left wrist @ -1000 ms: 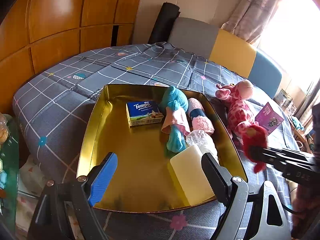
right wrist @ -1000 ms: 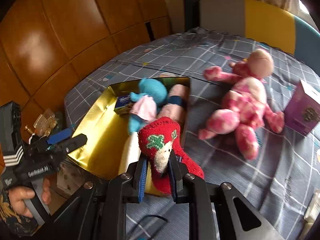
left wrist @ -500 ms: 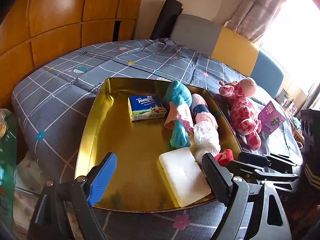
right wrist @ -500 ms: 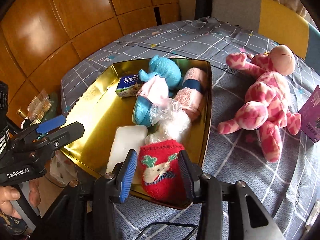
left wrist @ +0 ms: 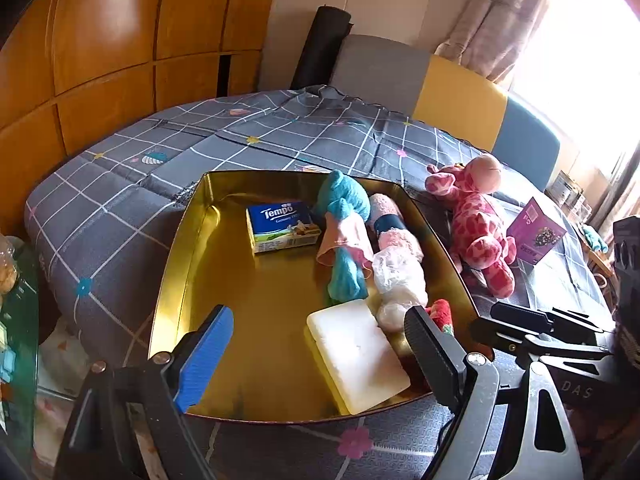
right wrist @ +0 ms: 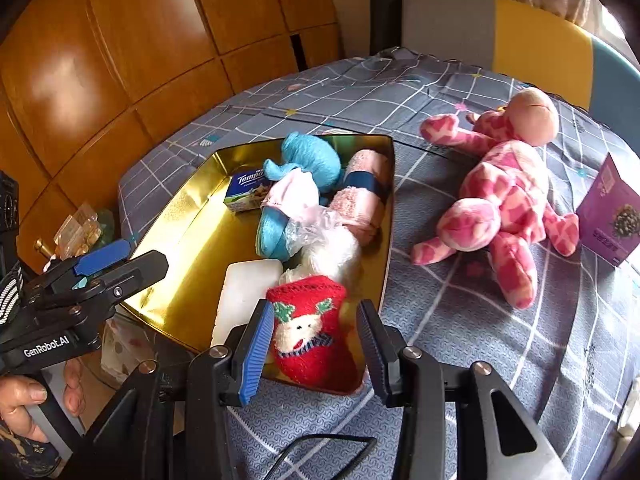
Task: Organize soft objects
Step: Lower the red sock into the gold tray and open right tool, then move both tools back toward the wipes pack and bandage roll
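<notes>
Right wrist view: right gripper [right wrist: 316,354] has its fingers spread wide, holding nothing; the red Christmas sock [right wrist: 310,328] lies between them with a gap on each side.
Red Christmas sock, location: inside the gold tray [right wrist: 188,216], at its near right corner, just ahead of the right fingers; its top edge touches the white bagged bundle [right wrist: 334,250].
Tray contents beyond the right fingers: white foam block [right wrist: 244,292] to the left of the sock; blue plush [right wrist: 310,158] with pink cloth, a pink rolled towel [right wrist: 364,196] with a dark band, and a Tempo tissue pack [right wrist: 246,192] at the far end.
Outside the tray: pink giraffe plush [right wrist: 500,200] lies on the grey checked bed cover [right wrist: 460,300], right of the right fingers; a purple box [right wrist: 608,216] stands just beyond it.
Left wrist view: left gripper [left wrist: 320,352] has its fingers wide apart and empty, held over the tray's near edge; the foam block [left wrist: 356,354] sits between them, nearer the black finger.
Left gripper, seen from the right wrist: held by a hand [right wrist: 28,404] at the left, near the tray's left rim.
</notes>
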The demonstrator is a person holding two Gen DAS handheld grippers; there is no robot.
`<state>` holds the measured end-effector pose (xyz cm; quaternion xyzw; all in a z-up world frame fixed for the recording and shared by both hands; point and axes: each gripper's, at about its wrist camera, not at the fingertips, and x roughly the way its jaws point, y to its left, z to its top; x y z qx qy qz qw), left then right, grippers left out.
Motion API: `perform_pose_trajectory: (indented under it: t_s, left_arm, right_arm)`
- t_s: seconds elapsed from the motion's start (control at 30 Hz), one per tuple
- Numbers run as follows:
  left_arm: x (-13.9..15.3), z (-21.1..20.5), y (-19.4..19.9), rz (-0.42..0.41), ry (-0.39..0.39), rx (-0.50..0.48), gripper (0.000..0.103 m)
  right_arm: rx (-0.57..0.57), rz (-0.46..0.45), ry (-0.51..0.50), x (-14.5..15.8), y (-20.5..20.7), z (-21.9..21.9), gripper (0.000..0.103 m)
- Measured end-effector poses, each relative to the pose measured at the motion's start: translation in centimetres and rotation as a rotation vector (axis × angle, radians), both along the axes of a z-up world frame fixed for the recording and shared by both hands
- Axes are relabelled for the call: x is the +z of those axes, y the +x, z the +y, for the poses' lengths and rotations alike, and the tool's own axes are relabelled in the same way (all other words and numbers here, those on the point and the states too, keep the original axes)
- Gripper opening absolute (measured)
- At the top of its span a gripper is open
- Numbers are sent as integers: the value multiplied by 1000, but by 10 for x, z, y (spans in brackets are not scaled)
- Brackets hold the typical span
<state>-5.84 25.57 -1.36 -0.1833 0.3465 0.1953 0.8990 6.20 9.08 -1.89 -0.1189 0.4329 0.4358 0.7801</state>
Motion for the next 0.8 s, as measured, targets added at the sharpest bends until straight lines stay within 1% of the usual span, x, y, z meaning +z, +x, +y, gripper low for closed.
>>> perform_pose_trajectory:
  t_s: [0.47, 0.8]
  left_arm:
    - [4, -16, 4, 9, 24, -39, 88]
    - [9, -35, 13, 13, 63, -102, 88]
  right_arm:
    - [-57, -23, 18, 4, 0, -23, 43]
    - [-146, -55, 26, 10, 10, -57, 43]
